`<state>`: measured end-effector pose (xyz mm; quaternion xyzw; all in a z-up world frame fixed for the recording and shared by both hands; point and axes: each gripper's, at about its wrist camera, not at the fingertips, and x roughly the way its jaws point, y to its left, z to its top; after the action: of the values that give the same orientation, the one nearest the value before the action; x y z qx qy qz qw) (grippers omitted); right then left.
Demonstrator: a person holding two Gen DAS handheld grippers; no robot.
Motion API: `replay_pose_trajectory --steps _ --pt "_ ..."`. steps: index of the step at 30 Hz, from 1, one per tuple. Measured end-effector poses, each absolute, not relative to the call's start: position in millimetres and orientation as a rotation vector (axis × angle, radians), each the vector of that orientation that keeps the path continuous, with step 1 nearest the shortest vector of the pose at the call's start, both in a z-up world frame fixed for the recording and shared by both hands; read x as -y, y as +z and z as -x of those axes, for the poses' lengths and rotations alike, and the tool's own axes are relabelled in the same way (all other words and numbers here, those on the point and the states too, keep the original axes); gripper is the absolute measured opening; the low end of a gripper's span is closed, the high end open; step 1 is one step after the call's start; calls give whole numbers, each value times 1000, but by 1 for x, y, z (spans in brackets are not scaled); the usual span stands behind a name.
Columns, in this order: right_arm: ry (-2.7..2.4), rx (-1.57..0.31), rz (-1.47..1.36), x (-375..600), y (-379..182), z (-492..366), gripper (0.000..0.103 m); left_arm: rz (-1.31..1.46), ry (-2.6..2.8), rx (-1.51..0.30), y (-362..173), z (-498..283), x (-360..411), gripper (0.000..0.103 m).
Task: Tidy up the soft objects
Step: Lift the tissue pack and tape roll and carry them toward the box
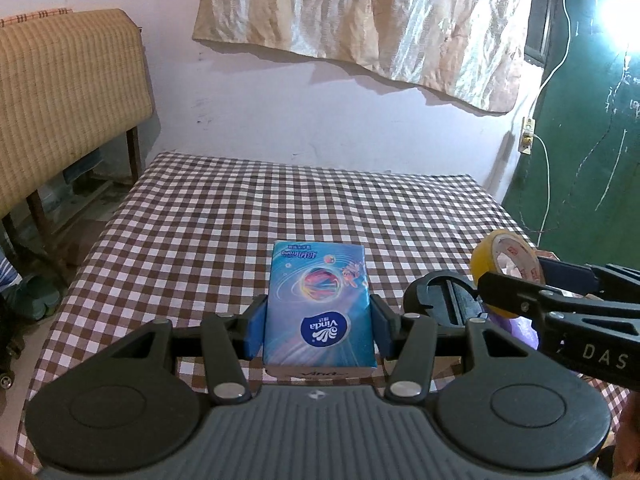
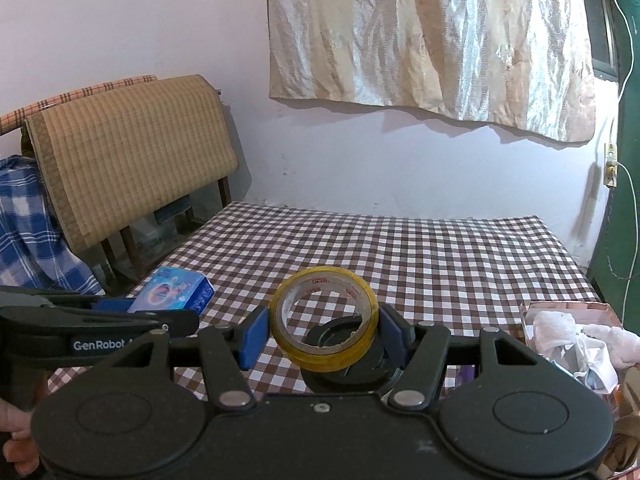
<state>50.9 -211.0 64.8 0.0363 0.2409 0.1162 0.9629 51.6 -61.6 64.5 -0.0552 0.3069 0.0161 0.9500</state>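
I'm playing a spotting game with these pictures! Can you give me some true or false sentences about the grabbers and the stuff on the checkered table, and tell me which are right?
1. The left gripper is holding a blue tissue pack. True.
2. The right gripper is holding a red ball. False: it holds a yellow tape roll.
3. The tablecloth has brown and white checks. True.
4. The tape roll lies flat on the table. False: it is tilted, gripped between the blue pads.
5. A box with pale soft things inside sits at the right of the table. True.
6. The curtain on the wall is bright green. False: it is shiny beige.
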Motion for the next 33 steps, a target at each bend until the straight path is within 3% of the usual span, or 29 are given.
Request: replay_pose_trajectory --steps 33 --pt "195 -486 -69 228 69 -54 72 112 -38 -620 67 -61 77 53"
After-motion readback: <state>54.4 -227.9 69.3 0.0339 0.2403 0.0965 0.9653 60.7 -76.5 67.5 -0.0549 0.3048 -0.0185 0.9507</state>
